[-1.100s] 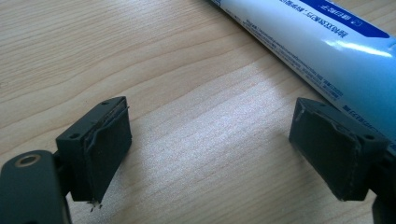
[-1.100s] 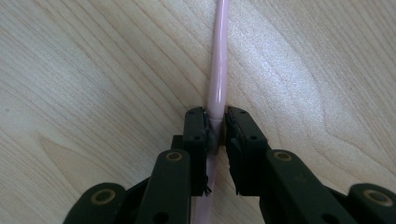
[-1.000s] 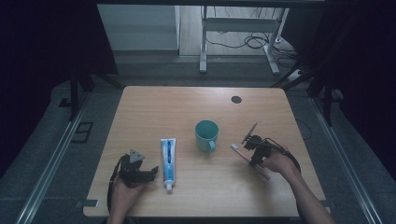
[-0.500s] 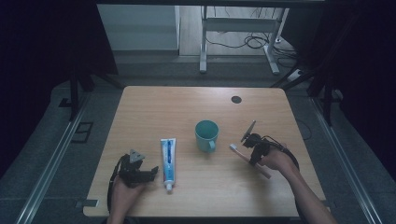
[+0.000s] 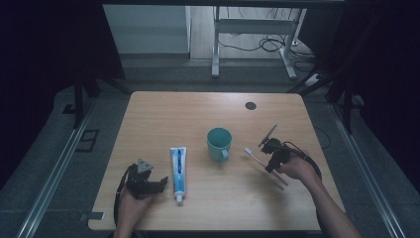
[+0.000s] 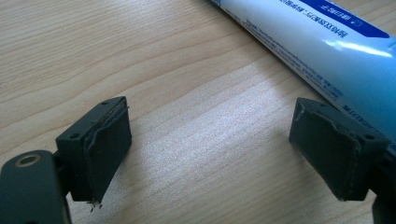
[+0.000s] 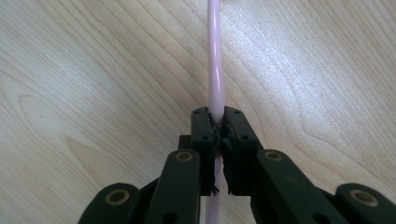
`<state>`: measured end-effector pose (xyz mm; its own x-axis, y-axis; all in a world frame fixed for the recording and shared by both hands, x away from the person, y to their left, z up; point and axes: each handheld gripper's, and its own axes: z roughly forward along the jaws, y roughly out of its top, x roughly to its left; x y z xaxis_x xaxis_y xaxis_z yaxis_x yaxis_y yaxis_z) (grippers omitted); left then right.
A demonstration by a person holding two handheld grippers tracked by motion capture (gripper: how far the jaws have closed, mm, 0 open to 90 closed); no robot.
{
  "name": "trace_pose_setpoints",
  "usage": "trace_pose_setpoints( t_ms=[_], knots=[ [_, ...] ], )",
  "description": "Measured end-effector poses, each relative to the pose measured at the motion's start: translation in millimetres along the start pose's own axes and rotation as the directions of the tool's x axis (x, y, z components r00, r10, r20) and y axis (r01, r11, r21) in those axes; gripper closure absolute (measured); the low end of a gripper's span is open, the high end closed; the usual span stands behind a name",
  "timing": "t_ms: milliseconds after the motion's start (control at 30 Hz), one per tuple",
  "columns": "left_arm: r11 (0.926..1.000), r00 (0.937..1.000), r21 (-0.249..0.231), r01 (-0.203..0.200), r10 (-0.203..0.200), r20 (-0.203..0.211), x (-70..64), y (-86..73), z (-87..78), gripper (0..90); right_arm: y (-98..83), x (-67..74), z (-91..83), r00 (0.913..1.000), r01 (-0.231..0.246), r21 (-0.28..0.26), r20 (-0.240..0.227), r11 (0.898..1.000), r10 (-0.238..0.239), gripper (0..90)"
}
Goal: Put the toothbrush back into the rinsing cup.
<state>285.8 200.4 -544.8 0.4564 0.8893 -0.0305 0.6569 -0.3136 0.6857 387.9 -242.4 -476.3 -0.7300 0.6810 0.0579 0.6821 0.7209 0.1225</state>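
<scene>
A pink toothbrush [image 5: 252,155] lies slantwise on the wooden table [image 5: 173,114], to the right of a teal cup [image 5: 219,143]. My right gripper [image 5: 270,163] is down on it, shut on the toothbrush handle [image 7: 215,70], which runs straight out from between the pinched jaws of my right gripper [image 7: 219,123]. A blue-and-white toothpaste tube [image 5: 177,170] lies left of the cup, cap toward the near edge. My left gripper [image 5: 161,183] rests on the table just left of the tube, open. In the left gripper view, bare wood lies between the jaws of my left gripper [image 6: 210,149], and the tube [image 6: 317,51] passes just beyond the right-hand jaw.
A small black round spot [image 5: 250,105] marks the table near its far edge. Beyond the table stand a metal frame [image 5: 252,44] and loose cables on the floor. Dark curtains hang at both sides.
</scene>
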Motion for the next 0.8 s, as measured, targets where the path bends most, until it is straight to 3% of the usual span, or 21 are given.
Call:
trace_pose_setpoints(
  t_ms=[433, 800],
  knots=[
    [1.0, 1.0, 0.0, 0.0, 0.0, 0.0, 0.0, 0.0, 0.0, 13.0, -4.1, -0.4, -18.3, 0.9998, -0.017, -0.115, -0.001, 0.993, 0.017, 83.7],
    [1.0, 1.0, -0.001, 0.0, 0.0, 0.0, 0.0, 0.0, 0.0, 13.0, -4.6, 1.8, -37.3, 0.9998, -0.018, -0.237, -0.015, 0.971, 0.015, 83.6]
  ],
)
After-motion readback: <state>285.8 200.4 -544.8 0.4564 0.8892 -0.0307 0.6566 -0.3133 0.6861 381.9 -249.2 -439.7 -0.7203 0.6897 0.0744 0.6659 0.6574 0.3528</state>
